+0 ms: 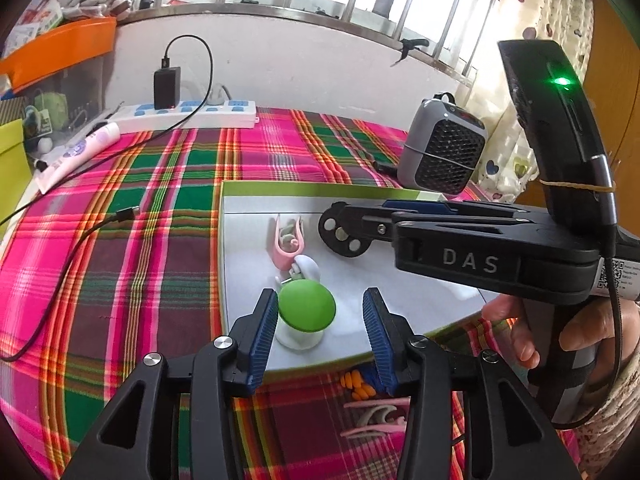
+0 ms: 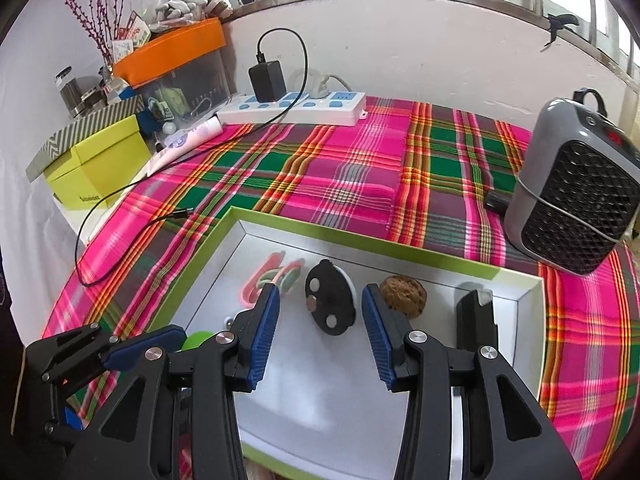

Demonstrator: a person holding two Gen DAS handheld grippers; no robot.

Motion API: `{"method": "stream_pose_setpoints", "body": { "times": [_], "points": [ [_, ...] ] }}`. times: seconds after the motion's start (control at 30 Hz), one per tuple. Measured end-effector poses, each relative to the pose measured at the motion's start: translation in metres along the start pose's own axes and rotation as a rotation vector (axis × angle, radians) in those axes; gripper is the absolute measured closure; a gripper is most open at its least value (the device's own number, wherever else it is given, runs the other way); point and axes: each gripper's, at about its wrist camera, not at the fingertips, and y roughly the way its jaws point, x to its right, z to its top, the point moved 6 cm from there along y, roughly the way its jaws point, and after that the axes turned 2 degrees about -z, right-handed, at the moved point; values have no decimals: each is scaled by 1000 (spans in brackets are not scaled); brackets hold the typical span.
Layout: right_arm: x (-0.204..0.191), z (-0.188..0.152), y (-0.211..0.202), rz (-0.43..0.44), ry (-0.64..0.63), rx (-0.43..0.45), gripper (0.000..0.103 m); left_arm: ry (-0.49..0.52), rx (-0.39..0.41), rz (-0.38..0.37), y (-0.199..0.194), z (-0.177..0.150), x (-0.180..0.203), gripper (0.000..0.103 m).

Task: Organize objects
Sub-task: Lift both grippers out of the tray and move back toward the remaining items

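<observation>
Green-capped white mushroom toy [image 1: 306, 312] stands upright in tray [image 1: 400, 320].

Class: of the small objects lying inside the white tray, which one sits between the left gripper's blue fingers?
The green-capped white mushroom-shaped object; the pink clip lies farther back.

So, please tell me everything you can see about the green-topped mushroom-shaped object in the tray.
The mushroom-shaped object has a round, domed, matte green cap on a short white base, plastic by its look. It stands upright on the grey floor of the green-rimmed tray, near its front edge. It sits between the open jaws of the left gripper; the left pad is very close, contact unclear, while the right pad is clearly apart. A small white item lies just behind it.
</observation>
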Motion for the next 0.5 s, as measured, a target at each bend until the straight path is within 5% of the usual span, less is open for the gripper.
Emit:
{"method": "stream_pose_setpoints", "body": {
  "times": [0.5],
  "points": [
    [-2, -29, -44, -18, 49, 67, 59, 14, 25, -17, -28, -16, 9, 60]
  ]
}}
